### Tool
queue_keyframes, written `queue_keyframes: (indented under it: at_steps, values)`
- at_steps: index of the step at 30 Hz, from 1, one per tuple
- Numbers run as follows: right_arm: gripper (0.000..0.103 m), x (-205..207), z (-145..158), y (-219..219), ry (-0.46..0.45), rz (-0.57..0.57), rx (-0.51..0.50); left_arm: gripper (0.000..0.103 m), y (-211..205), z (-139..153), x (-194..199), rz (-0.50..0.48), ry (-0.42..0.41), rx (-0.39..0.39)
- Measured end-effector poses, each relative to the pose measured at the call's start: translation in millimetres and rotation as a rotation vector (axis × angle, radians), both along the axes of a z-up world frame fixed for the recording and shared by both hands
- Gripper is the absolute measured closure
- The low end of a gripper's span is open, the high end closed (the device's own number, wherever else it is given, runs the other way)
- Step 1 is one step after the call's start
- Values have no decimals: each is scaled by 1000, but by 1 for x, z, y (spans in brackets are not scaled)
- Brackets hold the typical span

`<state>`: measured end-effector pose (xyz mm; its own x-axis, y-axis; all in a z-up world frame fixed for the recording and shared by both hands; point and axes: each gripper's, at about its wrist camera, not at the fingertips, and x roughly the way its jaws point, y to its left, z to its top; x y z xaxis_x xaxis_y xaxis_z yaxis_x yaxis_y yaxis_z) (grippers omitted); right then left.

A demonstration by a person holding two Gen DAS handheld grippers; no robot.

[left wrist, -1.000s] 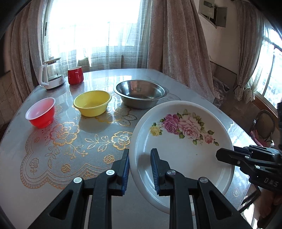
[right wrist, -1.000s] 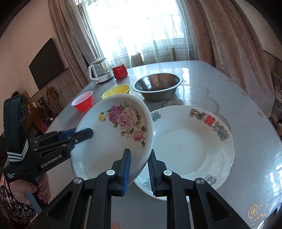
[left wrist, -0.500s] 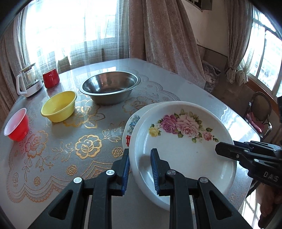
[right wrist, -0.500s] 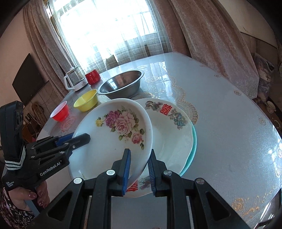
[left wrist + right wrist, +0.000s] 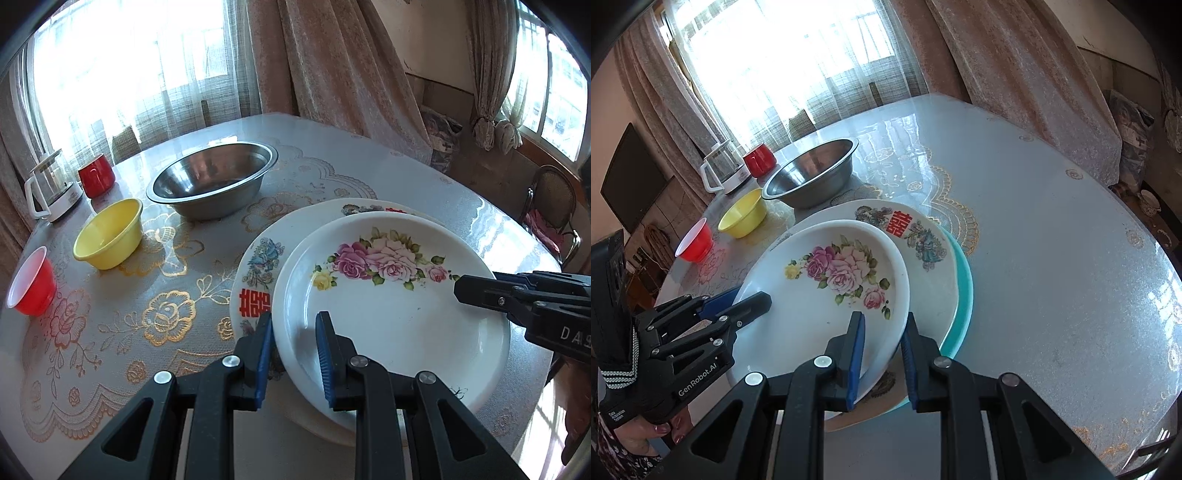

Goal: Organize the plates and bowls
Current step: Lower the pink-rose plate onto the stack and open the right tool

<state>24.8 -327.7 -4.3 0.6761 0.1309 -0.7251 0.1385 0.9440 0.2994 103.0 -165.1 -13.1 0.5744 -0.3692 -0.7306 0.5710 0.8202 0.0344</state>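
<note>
A white rose-pattern plate (image 5: 391,302) is held by both grippers just above a white plate with red characters (image 5: 258,273). My left gripper (image 5: 293,347) is shut on the rose plate's near rim. My right gripper (image 5: 882,347) is shut on its opposite rim, and the rose plate (image 5: 827,295) shows there too. In the right wrist view the character plate (image 5: 923,251) lies on a teal plate (image 5: 964,295). A steel bowl (image 5: 214,184), a yellow bowl (image 5: 109,232) and a red bowl (image 5: 31,282) stand further back on the table.
A red mug (image 5: 96,175) and a glass kettle (image 5: 51,188) stand at the far left edge of the table (image 5: 369,162). Curtains hang behind. A chair (image 5: 550,210) stands off the right side. A TV (image 5: 631,181) hangs on the left wall.
Both grippers carried the rose plate rightwards over the character plate and lowered it closer to the stack. Both grips stayed shut on it.
</note>
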Motion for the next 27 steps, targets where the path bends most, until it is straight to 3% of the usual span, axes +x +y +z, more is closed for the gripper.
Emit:
queue_keyframes:
  at_steps: [27]
  values:
    - [81, 22, 6, 10, 74, -23, -150, 80, 0, -1, -13, -22, -35, 26]
